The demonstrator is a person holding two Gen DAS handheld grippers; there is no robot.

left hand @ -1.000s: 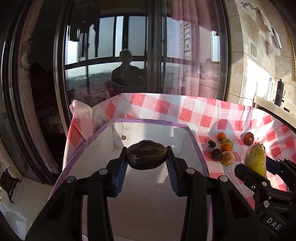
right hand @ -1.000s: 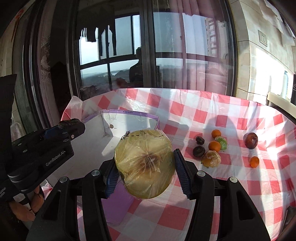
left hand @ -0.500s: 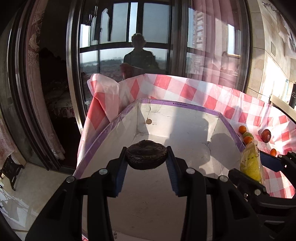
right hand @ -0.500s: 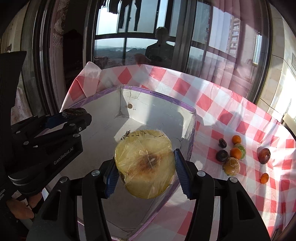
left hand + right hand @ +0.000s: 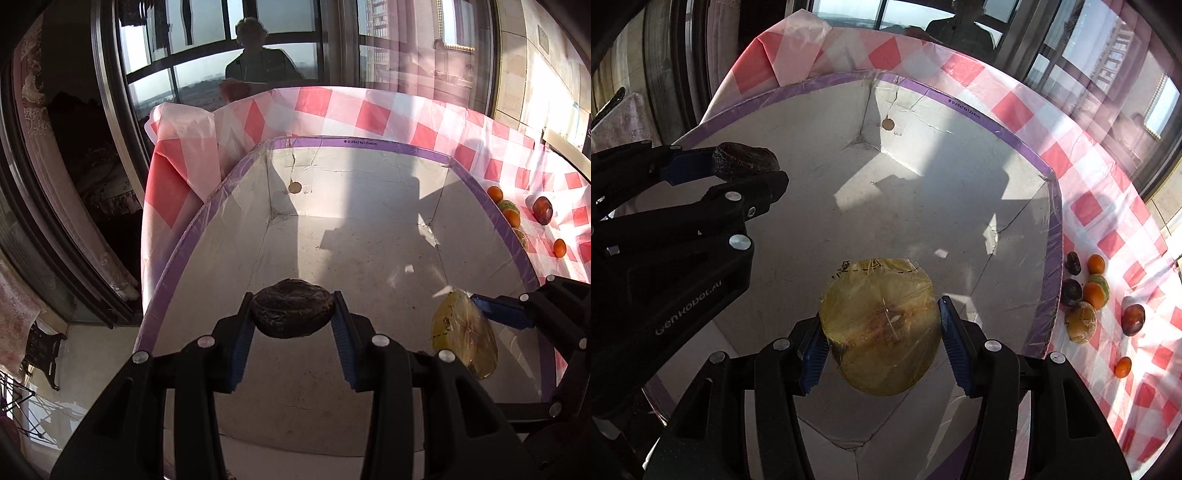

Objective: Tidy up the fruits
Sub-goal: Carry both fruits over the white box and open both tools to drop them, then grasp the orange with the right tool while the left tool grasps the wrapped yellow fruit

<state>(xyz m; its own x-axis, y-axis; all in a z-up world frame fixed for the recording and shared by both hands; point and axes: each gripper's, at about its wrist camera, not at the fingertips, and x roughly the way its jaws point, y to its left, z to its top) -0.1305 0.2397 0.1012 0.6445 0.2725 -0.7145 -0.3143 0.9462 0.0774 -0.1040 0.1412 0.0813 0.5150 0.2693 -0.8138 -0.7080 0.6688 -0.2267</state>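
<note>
My left gripper (image 5: 292, 325) is shut on a dark, wrinkled avocado (image 5: 291, 314) and hangs over the white cardboard box (image 5: 354, 144) with its purple-taped rim. In the right wrist view the same avocado (image 5: 744, 162) shows at the left, held by the left gripper (image 5: 738, 168). My right gripper (image 5: 881, 334) is shut on a yellow half melon wrapped in plastic film (image 5: 881, 325), cut face toward the camera, also over the box (image 5: 1054, 236). From the left wrist view the melon (image 5: 463, 338) appears at the right. The box floor holds nothing.
On the red-and-white checked cloth (image 5: 1115, 243) right of the box lie several fruits: oranges (image 5: 1095, 264), a dark plum (image 5: 1071, 291), a wrapped round fruit (image 5: 1081, 322) and a red apple (image 5: 1133, 319). Windows and a curtain stand behind the table.
Both grippers have moved left and downward over the box while tilting down. The melon was over the cloth beside the box; now it is inside the rim. Both grips are unchanged.
</note>
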